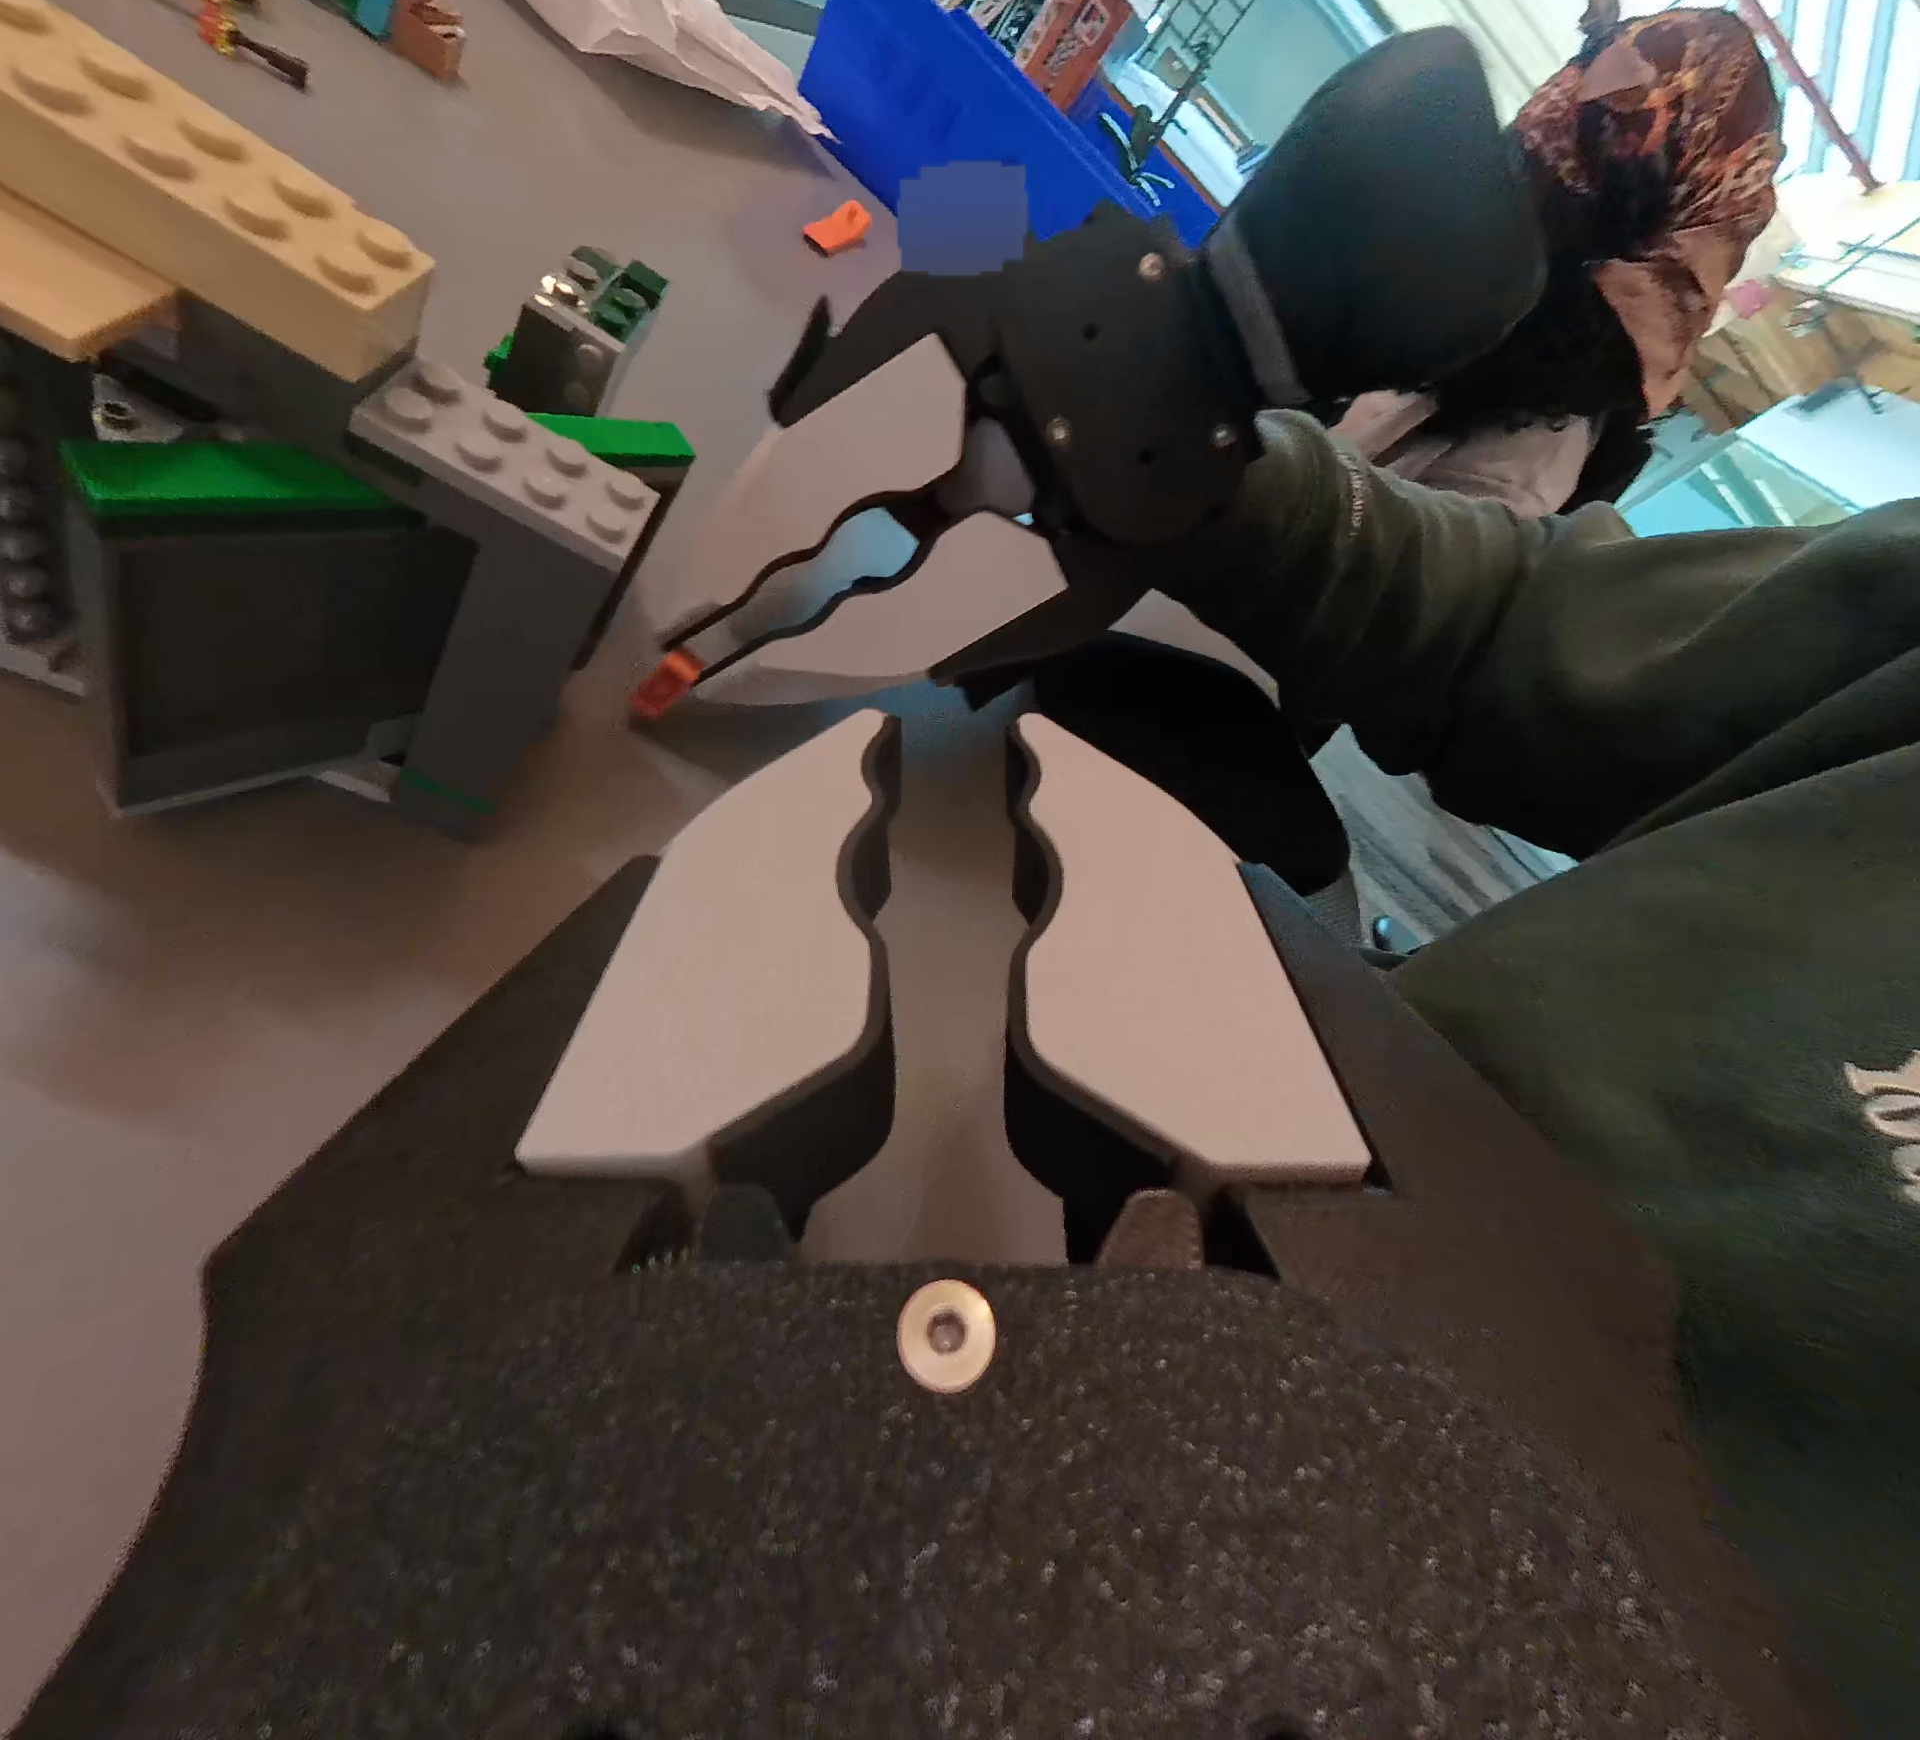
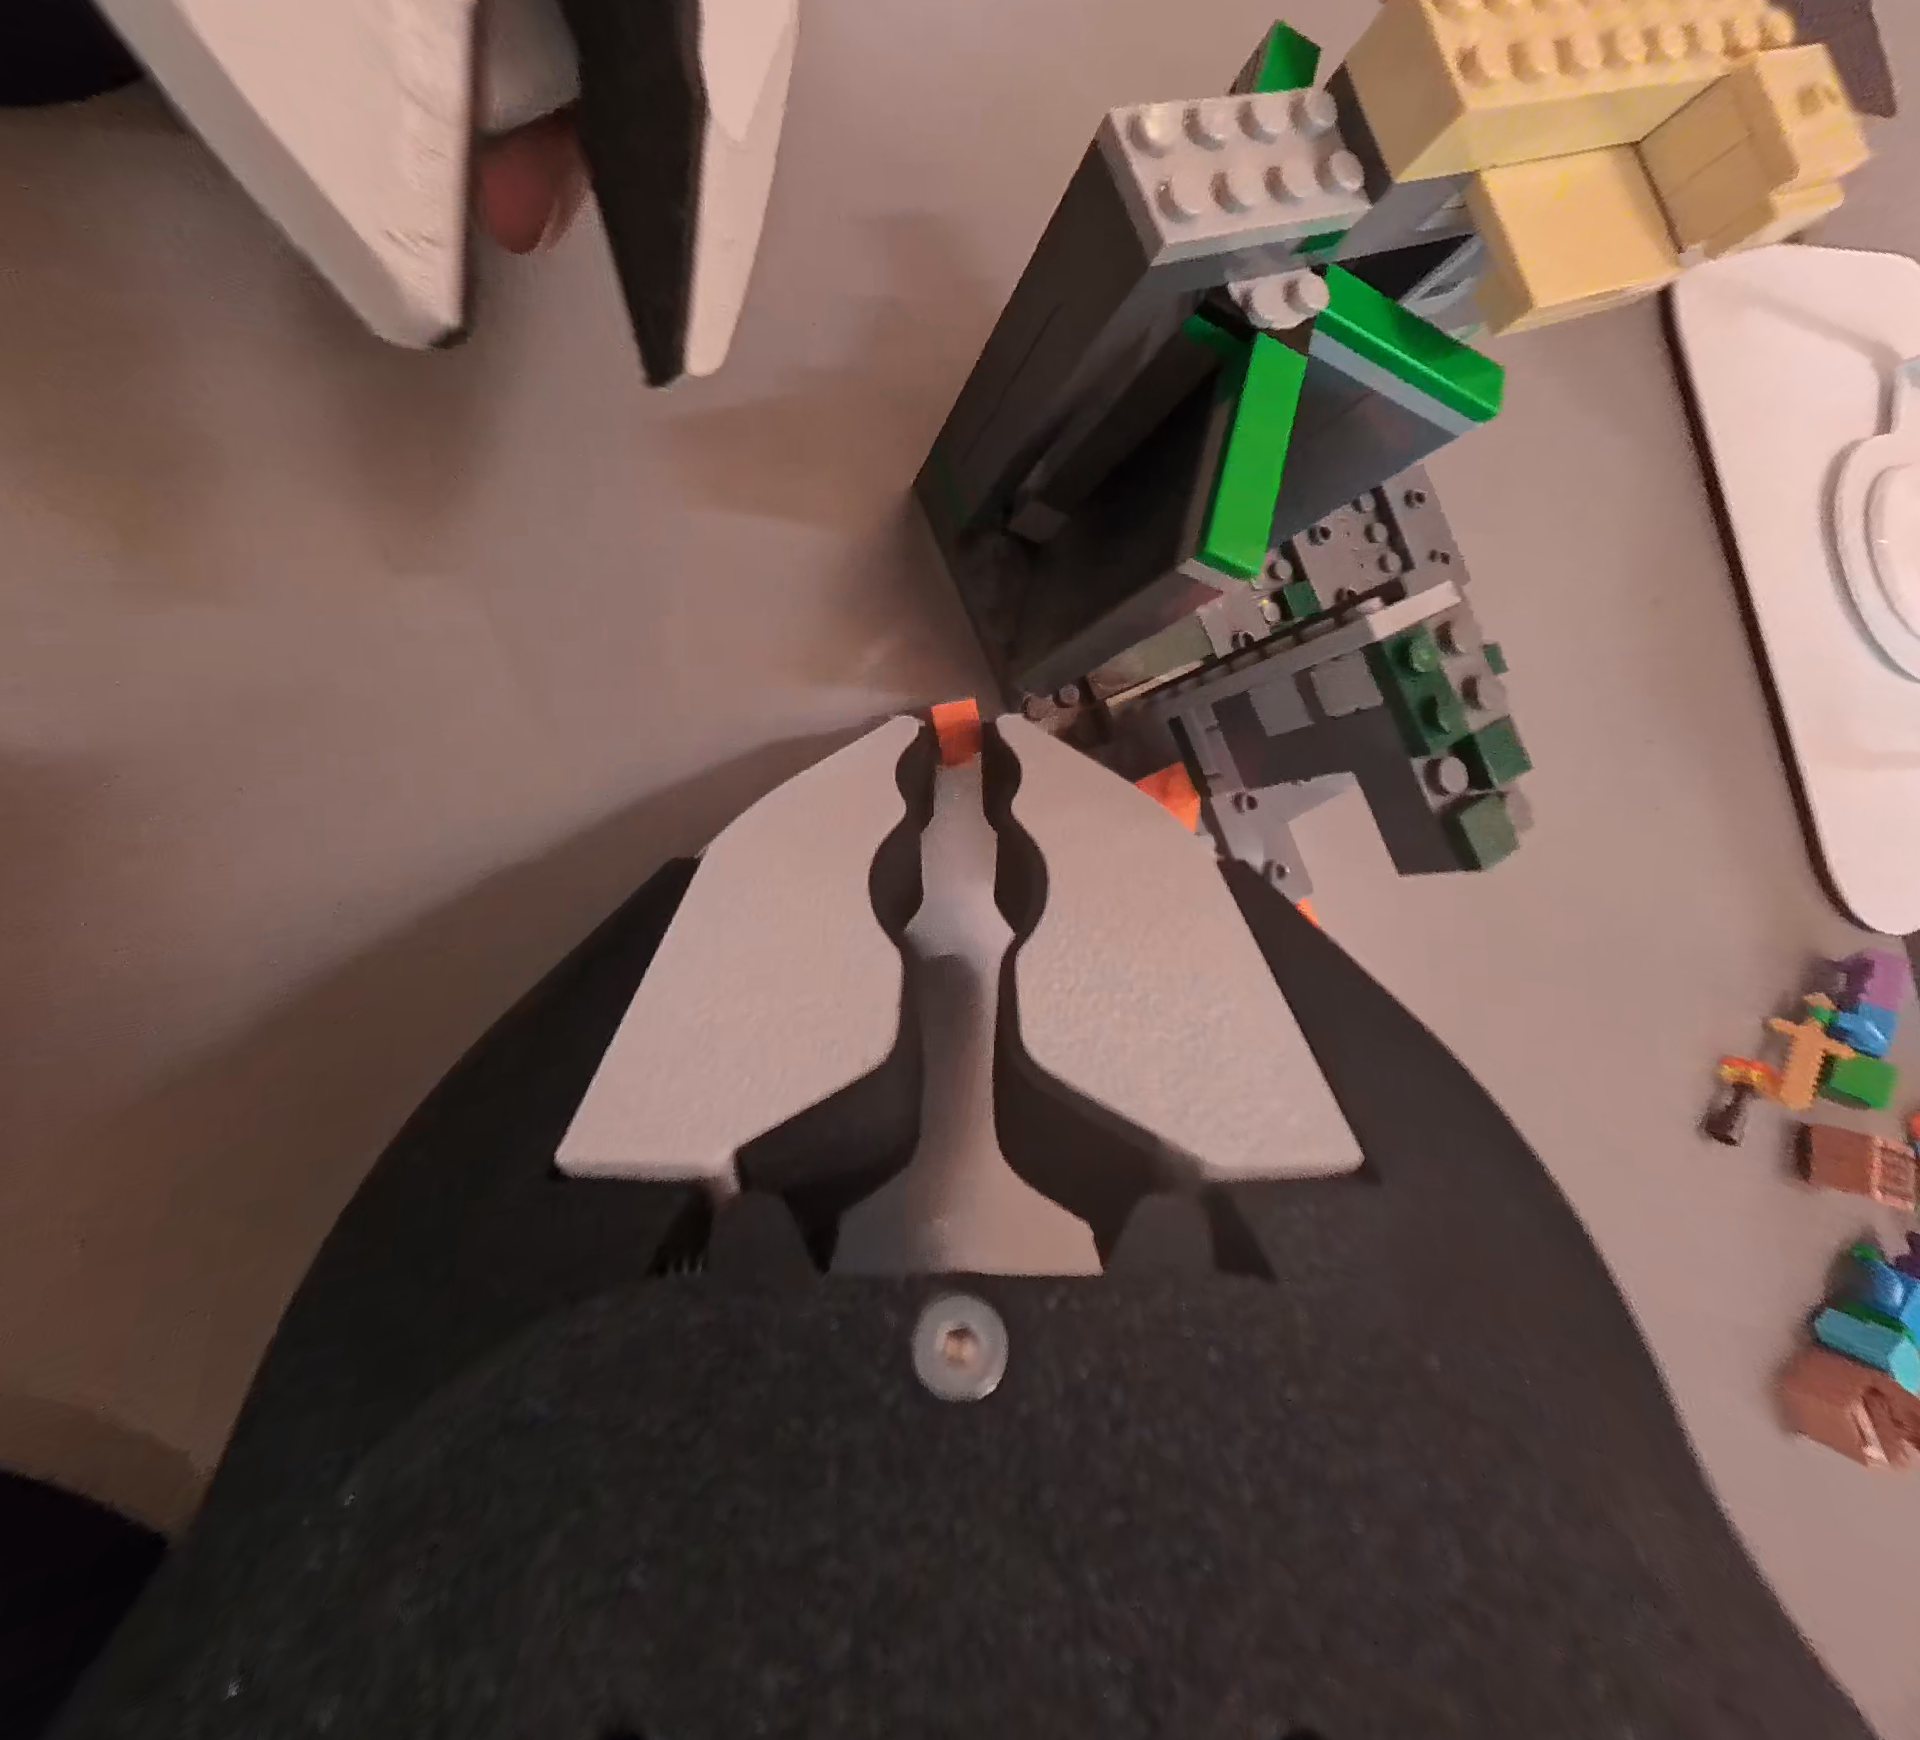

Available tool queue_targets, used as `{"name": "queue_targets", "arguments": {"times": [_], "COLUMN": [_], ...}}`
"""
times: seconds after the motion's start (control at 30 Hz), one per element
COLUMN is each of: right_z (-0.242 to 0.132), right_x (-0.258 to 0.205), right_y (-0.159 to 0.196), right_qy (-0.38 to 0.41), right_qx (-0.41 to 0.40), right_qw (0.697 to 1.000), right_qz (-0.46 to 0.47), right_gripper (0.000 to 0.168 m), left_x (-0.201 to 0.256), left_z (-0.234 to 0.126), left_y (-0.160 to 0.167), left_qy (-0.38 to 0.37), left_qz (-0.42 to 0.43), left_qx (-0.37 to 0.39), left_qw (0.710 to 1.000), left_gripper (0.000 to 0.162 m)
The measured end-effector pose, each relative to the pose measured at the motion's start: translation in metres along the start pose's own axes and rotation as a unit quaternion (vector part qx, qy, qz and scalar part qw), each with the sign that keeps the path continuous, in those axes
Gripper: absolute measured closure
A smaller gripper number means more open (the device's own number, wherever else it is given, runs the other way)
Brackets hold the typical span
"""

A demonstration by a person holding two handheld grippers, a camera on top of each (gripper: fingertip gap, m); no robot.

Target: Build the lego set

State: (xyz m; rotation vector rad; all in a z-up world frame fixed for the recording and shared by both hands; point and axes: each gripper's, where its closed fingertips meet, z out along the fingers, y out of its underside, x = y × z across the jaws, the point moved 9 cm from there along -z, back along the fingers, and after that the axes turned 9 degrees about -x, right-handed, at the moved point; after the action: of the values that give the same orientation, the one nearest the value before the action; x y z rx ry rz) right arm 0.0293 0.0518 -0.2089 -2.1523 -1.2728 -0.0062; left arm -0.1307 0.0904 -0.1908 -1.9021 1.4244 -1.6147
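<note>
The right gripper point(image 2: 958, 740) is nearest the camera in the right wrist view. It is closed to a narrow gap, and a tiny orange piece point(image 2: 956, 732) is pinched right at its tips. The piece is down at the table point(image 2: 416, 651), just beside the near corner of the build point(image 2: 1226, 485).

The left gripper point(image 1: 948, 745) is seen close up in the left wrist view. It is partly open and nothing is held in it. It hangs near the right gripper, a little way off from the build.

The orange piece is judged to be very light, hard and smooth. It is held only by its edges, so it could slip or pop out if it is squeezed too hard or bumped. A hold on its two flat sides is thought best.

The build is made of grey, green and tan bricks. A tan block point(image 2: 1579, 80) sticks out from its far top, so that part may snap off if it is pushed. The build is best steadied low down, on its dark grey walls.

More small pieces point(image 2: 1849, 1171) lie far off to the right. Another orange piece point(image 1: 836, 227) lies farther back on the table.
</note>
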Motion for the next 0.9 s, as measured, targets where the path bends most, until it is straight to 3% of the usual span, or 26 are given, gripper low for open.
{"name": "queue_targets", "arguments": {"times": [0.1,0.23,0.37,0.43,0.47,0.6,0.9], "right_z": [-0.014,-0.033,-0.045,-0.047,-0.048,-0.048,-0.05], "right_x": [0.002,0.007,0.011,0.012,0.012,0.008,0.005], "right_y": [0.003,0.013,0.021,0.024,0.025,0.028,0.037], "right_qy": [0.006,0.041,0.064,0.069,0.071,0.074,0.068], "right_qx": [0.015,0.012,0.016,0.026,0.03,0.047,0.069], "right_qw": [1.0,0.998,0.997,0.996,0.996,0.995,0.994], "right_qz": [0.018,0.038,0.048,0.052,0.054,0.055,0.048], "right_gripper": [0.16,0.16,0.16,0.16,0.16,0.16,0.16], "left_x": [-0.001,-0.001,0.011,0.019,0.022,0.024,0.015], "left_z": [0.001,0.002,0.001,0.008,0.014,0.037,0.063], "left_y": [-0.001,-0.009,-0.028,-0.034,-0.035,-0.044,-0.057], "left_qy": [-0.03,-0.125,-0.25,-0.267,-0.252,-0.256,-0.373], "left_qz": [0.014,0.083,0.225,0.281,0.287,0.254,0.308], "left_qx": [-0.004,-0.019,-0.079,-0.149,-0.193,-0.249,-0.344], "left_qw": [0.999,0.989,0.939,0.91,0.904,0.899,0.805], "left_gripper": [0.143,0.142,0.142,0.144,0.143,0.14,0.149]}}
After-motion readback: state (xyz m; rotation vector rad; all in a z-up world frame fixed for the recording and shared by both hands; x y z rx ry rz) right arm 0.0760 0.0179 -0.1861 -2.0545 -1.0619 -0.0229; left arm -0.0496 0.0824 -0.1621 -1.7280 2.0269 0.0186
